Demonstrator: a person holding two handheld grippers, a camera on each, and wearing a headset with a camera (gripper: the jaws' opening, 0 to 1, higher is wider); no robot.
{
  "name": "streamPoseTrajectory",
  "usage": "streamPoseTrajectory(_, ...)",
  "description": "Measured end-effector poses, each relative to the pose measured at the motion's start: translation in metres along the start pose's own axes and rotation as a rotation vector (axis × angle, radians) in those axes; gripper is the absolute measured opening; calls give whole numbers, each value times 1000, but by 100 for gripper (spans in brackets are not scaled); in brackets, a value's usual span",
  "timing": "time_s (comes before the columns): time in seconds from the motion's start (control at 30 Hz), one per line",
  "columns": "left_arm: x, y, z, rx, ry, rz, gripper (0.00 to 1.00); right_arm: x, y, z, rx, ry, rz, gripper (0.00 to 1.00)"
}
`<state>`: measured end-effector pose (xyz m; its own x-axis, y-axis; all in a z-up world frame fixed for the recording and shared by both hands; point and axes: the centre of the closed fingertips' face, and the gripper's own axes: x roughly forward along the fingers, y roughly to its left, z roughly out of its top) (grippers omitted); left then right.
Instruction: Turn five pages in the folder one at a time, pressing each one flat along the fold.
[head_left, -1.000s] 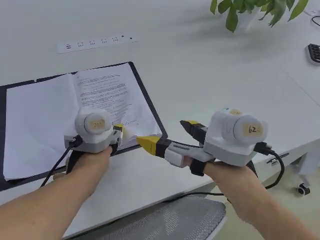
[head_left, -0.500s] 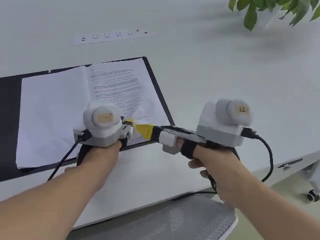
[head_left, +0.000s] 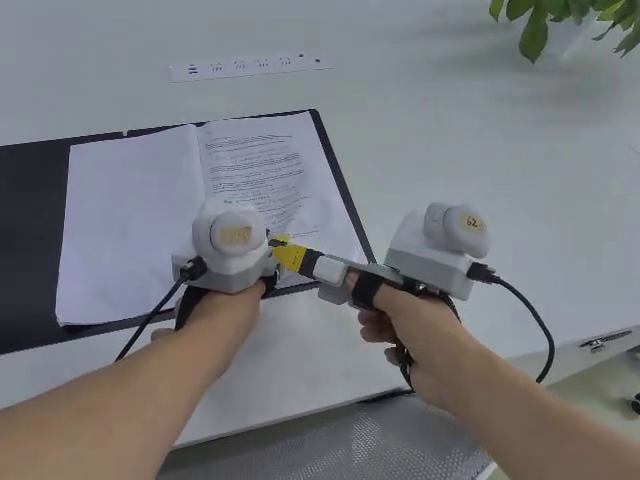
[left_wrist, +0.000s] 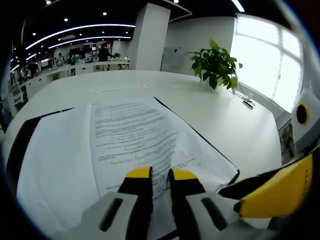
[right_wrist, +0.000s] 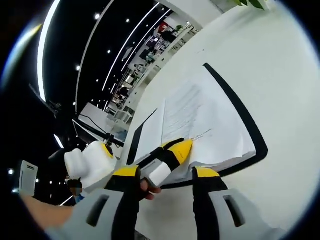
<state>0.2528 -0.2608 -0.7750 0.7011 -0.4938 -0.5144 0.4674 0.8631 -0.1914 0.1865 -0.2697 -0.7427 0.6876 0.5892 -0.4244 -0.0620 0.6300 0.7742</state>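
The black folder (head_left: 30, 180) lies open on the white table, with a blank left sheet and a printed right page (head_left: 260, 170). My left gripper (head_left: 272, 243) rests at the lower edge of that right page (left_wrist: 135, 130). Its jaws stand almost together (left_wrist: 161, 175), and I cannot make out a sheet pinched between them. My right gripper (head_left: 300, 262) reaches in from the right, just beside the left one's tips. It is open (right_wrist: 167, 172), with the left gripper's yellow tip and the page's lower right corner (right_wrist: 200, 115) ahead of its jaws.
A white power strip (head_left: 250, 67) lies beyond the folder. A potted plant (head_left: 560, 20) stands at the far right. The table's front edge runs under my hands, with a mesh chair seat (head_left: 400, 450) below it. A cable trails from each gripper.
My right gripper has swung left until its jaws sit next to the left gripper's tips at the page's lower edge. The left gripper has kept its place on the page.
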Motion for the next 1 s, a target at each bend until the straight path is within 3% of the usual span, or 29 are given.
streamPoseTrajectory(0.17,3,2,-1,-2,-2,-1,12,3,-7,7,71,-54,-9,37)
streamPoseTrajectory(0.47,4,3,-1,-1,-3,-3,12,5,-26,11,232,-123,-71,30)
streamPoseTrajectory(0.67,6,4,-1,-4,-4,-1,12,4,-43,14,357,-193,-121,17)
streamPoseTrajectory(0.83,6,4,-1,-8,-2,-1,12,2,-56,13,404,-224,-157,2)
streamPoseTrajectory(1.0,5,4,-1,-10,0,-2,12,2,-58,12,447,-240,-164,0)
